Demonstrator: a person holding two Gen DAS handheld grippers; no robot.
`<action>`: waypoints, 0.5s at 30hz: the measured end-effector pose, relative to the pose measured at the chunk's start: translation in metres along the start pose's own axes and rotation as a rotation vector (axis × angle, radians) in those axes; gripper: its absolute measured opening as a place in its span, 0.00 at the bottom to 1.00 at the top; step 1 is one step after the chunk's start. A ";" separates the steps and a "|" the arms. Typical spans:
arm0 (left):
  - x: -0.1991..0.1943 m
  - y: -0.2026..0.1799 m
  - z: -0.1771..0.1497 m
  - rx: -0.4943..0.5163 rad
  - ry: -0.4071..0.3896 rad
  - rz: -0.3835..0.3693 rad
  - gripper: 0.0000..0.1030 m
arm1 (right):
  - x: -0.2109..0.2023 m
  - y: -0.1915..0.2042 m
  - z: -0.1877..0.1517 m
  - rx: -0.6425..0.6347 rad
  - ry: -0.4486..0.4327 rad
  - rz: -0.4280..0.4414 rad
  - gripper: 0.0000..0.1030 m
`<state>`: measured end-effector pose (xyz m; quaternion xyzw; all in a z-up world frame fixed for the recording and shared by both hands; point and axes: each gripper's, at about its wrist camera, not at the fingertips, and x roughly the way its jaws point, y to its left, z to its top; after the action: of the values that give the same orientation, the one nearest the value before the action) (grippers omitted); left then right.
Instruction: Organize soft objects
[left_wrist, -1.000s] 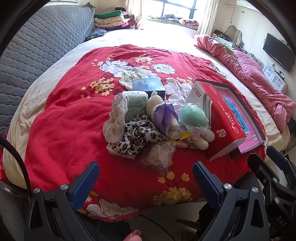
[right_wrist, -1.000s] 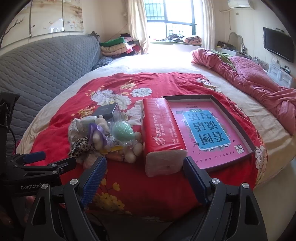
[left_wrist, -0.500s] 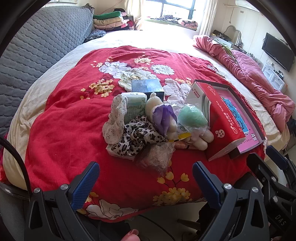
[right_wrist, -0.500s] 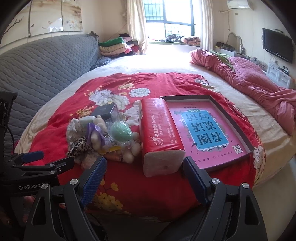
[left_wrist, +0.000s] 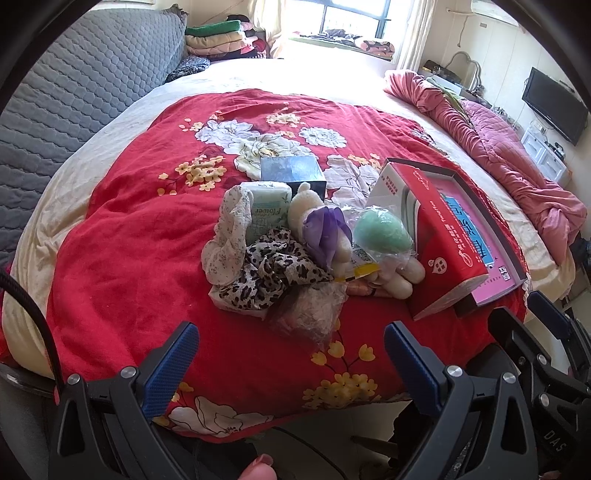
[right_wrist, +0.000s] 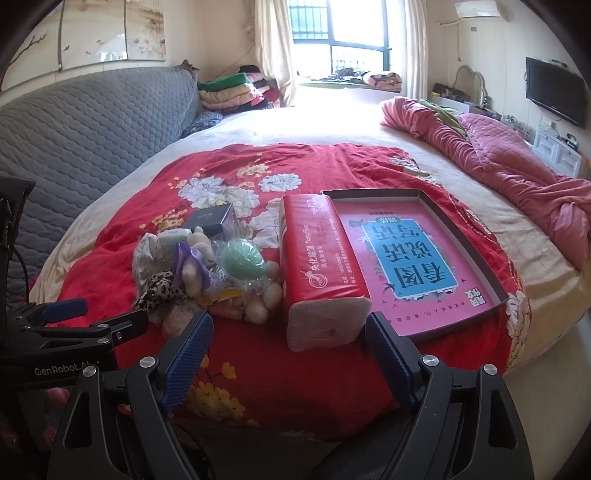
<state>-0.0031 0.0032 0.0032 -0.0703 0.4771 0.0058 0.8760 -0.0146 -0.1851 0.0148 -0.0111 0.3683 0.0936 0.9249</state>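
A pile of soft things lies on the red floral blanket (left_wrist: 122, 258): a leopard-print scarf (left_wrist: 269, 273), a cream plush toy with a purple bow (left_wrist: 321, 229), a bagged green sponge (left_wrist: 382, 232), a pale floral cloth (left_wrist: 229, 236) and a tissue pack (left_wrist: 267, 214). A red tissue pack (right_wrist: 317, 266) lies beside a pink-lined box tray (right_wrist: 417, 254). My left gripper (left_wrist: 291, 363) is open and empty, short of the pile. My right gripper (right_wrist: 290, 356) is open and empty, just short of the red pack.
A dark box (left_wrist: 291, 170) sits behind the pile. A crumpled pink quilt (right_wrist: 509, 166) lies at the right of the bed. A grey quilted headboard (right_wrist: 74, 136) stands left, with folded blankets (right_wrist: 229, 92) behind. The left gripper shows in the right wrist view (right_wrist: 66, 325).
Both cameras have lifted and tilted slightly, so the bed sits a little lower in view. The objects have not moved and both grippers stay open.
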 end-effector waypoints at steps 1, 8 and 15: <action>0.001 0.001 0.000 -0.003 0.001 -0.002 0.98 | 0.000 0.001 0.000 -0.003 -0.001 0.001 0.83; 0.006 0.014 0.001 -0.042 0.007 -0.034 0.98 | 0.003 0.012 0.002 -0.068 -0.016 0.017 0.83; 0.015 0.044 0.006 -0.129 0.003 -0.056 0.98 | 0.018 0.026 0.011 -0.154 -0.010 0.036 0.83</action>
<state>0.0067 0.0471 -0.0110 -0.1398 0.4751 0.0118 0.8687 0.0003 -0.1555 0.0117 -0.0751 0.3555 0.1385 0.9213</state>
